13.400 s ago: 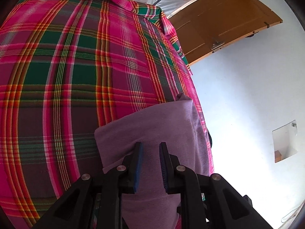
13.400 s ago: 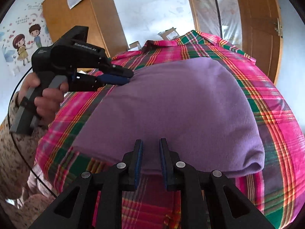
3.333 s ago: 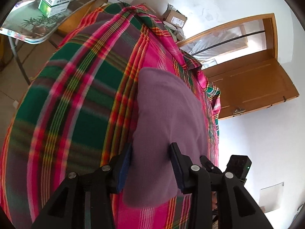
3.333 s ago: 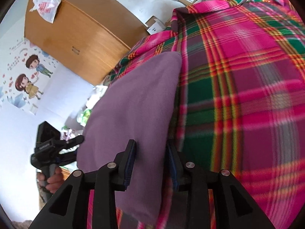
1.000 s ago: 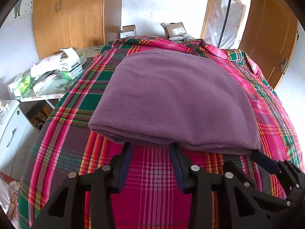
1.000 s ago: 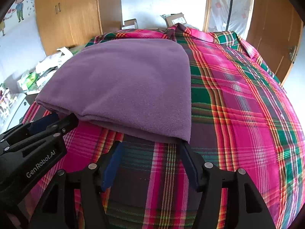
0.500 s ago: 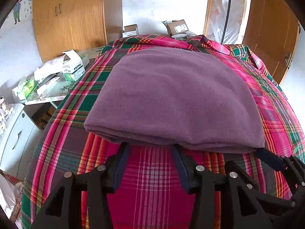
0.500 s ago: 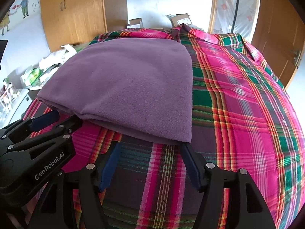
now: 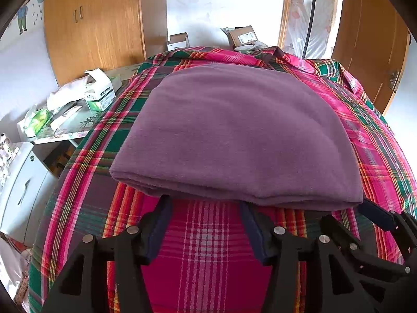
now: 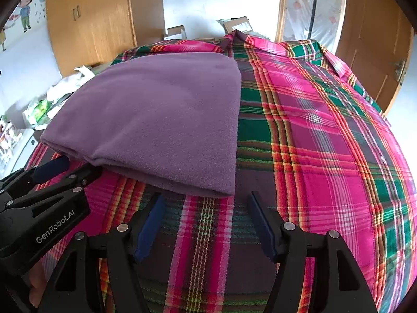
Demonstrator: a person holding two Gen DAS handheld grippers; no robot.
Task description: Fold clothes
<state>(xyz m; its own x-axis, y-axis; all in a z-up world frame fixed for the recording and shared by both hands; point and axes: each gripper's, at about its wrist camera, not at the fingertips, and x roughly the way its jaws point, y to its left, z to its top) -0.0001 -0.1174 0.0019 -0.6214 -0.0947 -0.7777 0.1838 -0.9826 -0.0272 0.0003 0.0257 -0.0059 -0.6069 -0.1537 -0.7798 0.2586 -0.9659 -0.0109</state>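
A folded purple fleece garment (image 9: 234, 135) (image 10: 161, 120) lies flat on a pink and green plaid cloth (image 9: 208, 255) (image 10: 325, 156) that covers the table. My left gripper (image 9: 204, 200) stands open just short of the garment's near folded edge, holding nothing. My right gripper (image 10: 206, 198) is open too, its fingertips just below the garment's near right corner. The right gripper's black body shows at the lower right of the left wrist view, and the left gripper's body (image 10: 44, 198) at the lower left of the right wrist view.
A side table (image 9: 70, 125) with boxes and bags stands to the left. A wooden wardrobe (image 9: 93, 23) stands behind, cardboard boxes (image 9: 241, 35) sit past the far edge, and a wooden door (image 9: 370, 34) is at the right. A white cabinet (image 9: 18, 187) is low left.
Both grippers have drawn back slightly from the garment's near edge and opened a little wider. The garment lies still.
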